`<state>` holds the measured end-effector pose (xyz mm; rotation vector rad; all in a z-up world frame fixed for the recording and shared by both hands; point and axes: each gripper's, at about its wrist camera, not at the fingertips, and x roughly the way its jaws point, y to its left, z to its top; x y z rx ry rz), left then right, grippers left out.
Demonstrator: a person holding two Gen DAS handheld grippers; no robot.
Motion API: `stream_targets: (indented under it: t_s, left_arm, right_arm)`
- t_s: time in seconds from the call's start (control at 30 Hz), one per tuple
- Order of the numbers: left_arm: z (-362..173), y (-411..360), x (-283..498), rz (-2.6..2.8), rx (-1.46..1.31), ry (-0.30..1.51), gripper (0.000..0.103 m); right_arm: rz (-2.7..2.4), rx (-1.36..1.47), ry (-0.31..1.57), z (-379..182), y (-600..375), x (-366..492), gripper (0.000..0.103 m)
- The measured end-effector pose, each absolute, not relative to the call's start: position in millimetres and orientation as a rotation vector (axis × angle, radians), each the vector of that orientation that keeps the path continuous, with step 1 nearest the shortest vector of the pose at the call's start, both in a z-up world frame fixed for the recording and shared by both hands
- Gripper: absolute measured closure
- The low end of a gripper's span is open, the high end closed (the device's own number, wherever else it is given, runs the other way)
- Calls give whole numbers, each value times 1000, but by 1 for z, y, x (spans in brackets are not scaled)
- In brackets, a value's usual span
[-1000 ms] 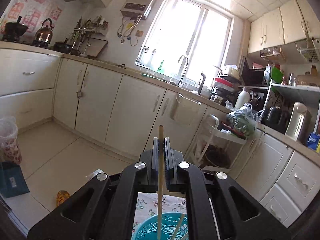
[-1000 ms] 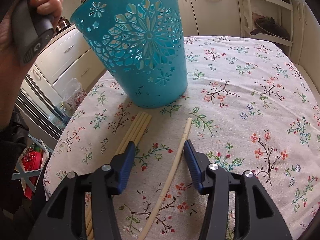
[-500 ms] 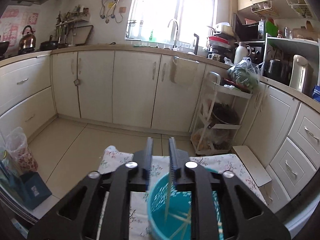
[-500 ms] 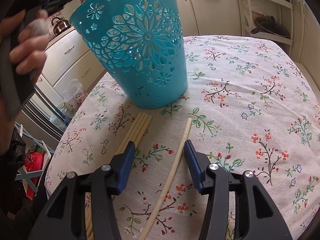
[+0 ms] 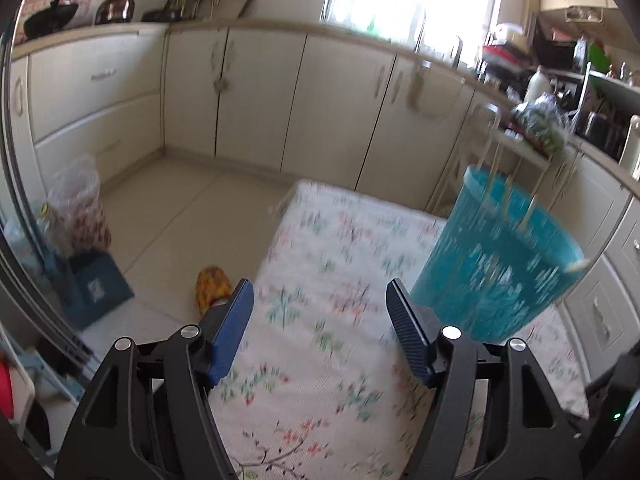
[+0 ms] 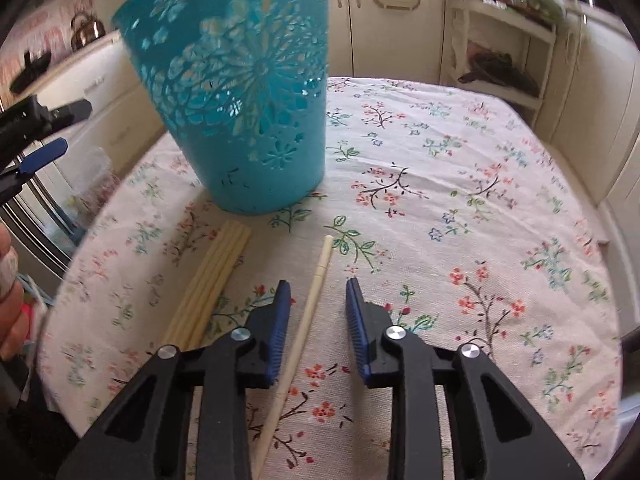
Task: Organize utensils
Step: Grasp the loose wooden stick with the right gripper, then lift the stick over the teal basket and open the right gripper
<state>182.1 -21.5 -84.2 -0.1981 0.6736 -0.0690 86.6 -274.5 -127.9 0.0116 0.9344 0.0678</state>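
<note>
The left claw (image 5: 320, 328), which a second ago pinched one chopstick above the basket (image 5: 504, 264), has let it drop inside and swung away, its jaws just spread wide and empty over the desk (image 5: 320, 400), the basket at its two o'clock. The right claw (image 6: 318, 312) has just been narrowing around the single chopstick (image 6: 308, 312) lying on the cloth at the basket's six o'clock, pads not yet pressing, so that stick looks next for the basket, with the bundle (image 6: 212, 284) at its nine o'clock left.

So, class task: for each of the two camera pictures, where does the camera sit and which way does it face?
Left wrist: behind the open left gripper, angled down across the floral tablecloth towards kitchen cabinets.
Right wrist: behind the right gripper, whose jaws have just been closing around, not gripping, a single pale chopstick; fingertips show at the left edge.
Shared: turquoise perforated plastic basket, tablecloth.
</note>
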Motion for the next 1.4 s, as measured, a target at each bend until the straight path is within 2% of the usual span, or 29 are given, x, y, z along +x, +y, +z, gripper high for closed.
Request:
stream_targets:
  t_s: [0.13, 0.17, 0.23, 0.27, 0.57, 0.93, 1.17, 1.4]
  left_arm:
    - [-108, -29, 183, -83, -171, 745, 38]
    - [-112, -30, 183, -83, -163, 753, 37]
    - [-115, -34, 183, -85, -149, 764, 37]
    - [-118, -36, 182, -85, -144, 771, 37]
    - [-130, -37, 184, -97, -141, 816, 35]
    - [-132, -38, 188, -101, -138, 830, 34]
    - [-134, -41, 189, -108, -134, 842, 33]
    - [-136, -42, 190, -120, -139, 851, 33]
  right_arm:
    - [24, -141, 915, -127, -258, 81, 77]
    - [28, -149, 919, -127, -257, 80, 85]
    - [68, -118, 947, -125, -260, 81, 95]
    - [79, -100, 959, -124, -261, 82, 96]
    - [197, 400, 966, -128, -309, 74, 97]
    - [313, 607, 834, -97, -317, 59, 97]
    - [349, 629, 659, -40, -321, 66, 97]
    - [366, 581, 359, 53, -309, 109, 97]
